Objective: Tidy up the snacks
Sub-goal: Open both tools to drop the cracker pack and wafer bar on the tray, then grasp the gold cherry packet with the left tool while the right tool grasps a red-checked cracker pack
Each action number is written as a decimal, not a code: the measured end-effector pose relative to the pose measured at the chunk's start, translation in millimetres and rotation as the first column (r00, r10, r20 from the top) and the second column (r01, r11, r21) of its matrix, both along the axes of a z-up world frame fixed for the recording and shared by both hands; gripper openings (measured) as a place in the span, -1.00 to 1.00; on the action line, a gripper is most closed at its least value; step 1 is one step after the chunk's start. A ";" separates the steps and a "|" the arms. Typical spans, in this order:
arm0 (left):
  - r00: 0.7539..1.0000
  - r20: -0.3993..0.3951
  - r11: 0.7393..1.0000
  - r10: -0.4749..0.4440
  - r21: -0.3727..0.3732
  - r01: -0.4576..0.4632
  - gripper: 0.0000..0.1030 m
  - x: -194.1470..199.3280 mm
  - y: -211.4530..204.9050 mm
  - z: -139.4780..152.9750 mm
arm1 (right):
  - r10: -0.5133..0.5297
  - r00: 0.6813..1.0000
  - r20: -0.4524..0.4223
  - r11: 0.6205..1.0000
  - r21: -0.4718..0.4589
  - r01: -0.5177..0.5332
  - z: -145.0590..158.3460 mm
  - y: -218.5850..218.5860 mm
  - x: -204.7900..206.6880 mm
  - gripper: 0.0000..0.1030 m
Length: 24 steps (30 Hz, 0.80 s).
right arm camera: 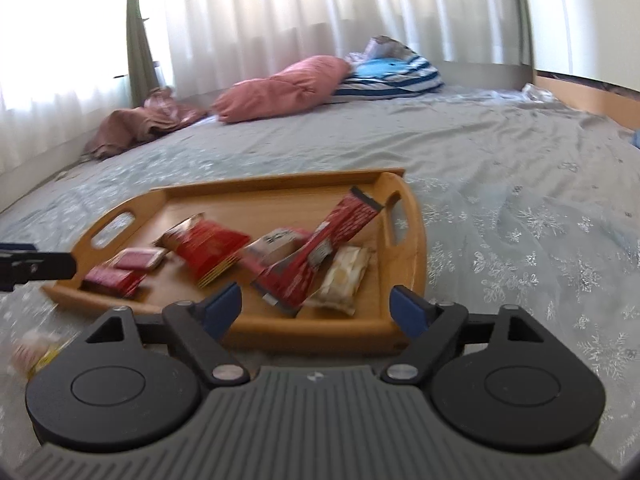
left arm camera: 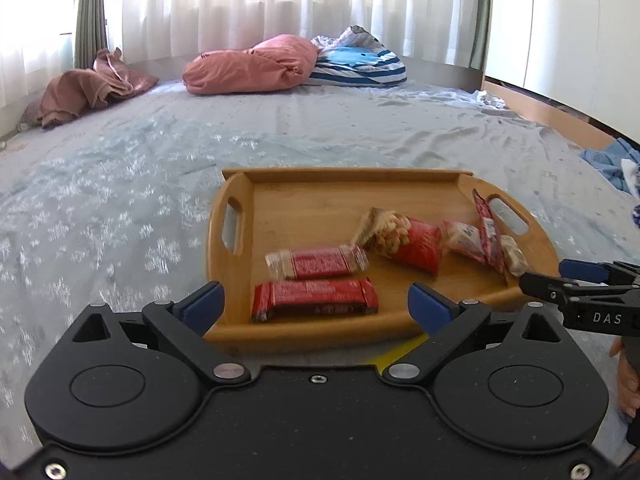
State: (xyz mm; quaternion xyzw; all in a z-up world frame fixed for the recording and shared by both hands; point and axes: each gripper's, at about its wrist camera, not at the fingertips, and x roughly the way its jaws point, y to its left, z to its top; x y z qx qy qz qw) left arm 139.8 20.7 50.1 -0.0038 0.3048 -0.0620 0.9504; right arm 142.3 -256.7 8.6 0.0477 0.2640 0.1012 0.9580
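A bedroom, daylight through pale curtains, and a wide bed (left arm camera: 320,136) under a grey sheet with a snowflake print carries everything.

Nearest, the left hand-held gripper (left arm camera: 316,304) stands with its blue pads spread wide and nothing between them, poised over the near rim of the wooden tray (left arm camera: 420,194). The right hand-held gripper (right arm camera: 316,304) is just as wide and just as empty, at the tray's right end. Off the tray, on the sheet at its near edge, lies a yellowish packet (right arm camera: 36,350), blurred; I cannot tell what it is.

On the tray's near left, two red bars (left arm camera: 316,298) lie side by side. In the middle sits a red bag (left arm camera: 404,240) with pale sticks pictured on it. To the right is a loose heap: a long red wrapper (right arm camera: 320,248) slants over a small pinkish pack (right arm camera: 276,242) and a cream packet (right arm camera: 344,276).

Judging by this, the snacks are gathered but not yet tidy. To do the next step well, take one item at a time, starting with the slanting wrapper on top, so that nothing beneath it gets dragged. Close on the wrapper's flat middle, not its crimped end. Lay it parallel to the two bars. The stray packet wants collecting too.

Farther off, a pink pillow (left arm camera: 252,66) and a striped cushion (left arm camera: 360,64) rest by the curtains.
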 end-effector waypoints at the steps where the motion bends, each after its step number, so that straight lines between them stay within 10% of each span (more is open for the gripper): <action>1: 1.000 -0.010 1.000 0.000 -0.008 0.000 0.91 -2.6 1.1 -1.1 | 0.016 1.000 0.000 1.000 -0.002 -0.016 0.4 0.0 -3.1 0.80; 19: 0.995 -0.089 0.998 0.050 -0.025 -0.052 0.91 -52.8 14.8 -32.9 | 0.078 0.995 -0.057 0.988 -0.128 -0.084 -16.6 7.2 -33.6 0.89; 24: 0.997 -0.060 0.999 0.044 -0.008 -0.045 0.58 -70.5 5.8 -31.9 | 0.075 0.996 -0.046 0.980 -0.179 -0.082 -22.0 15.1 -35.3 0.89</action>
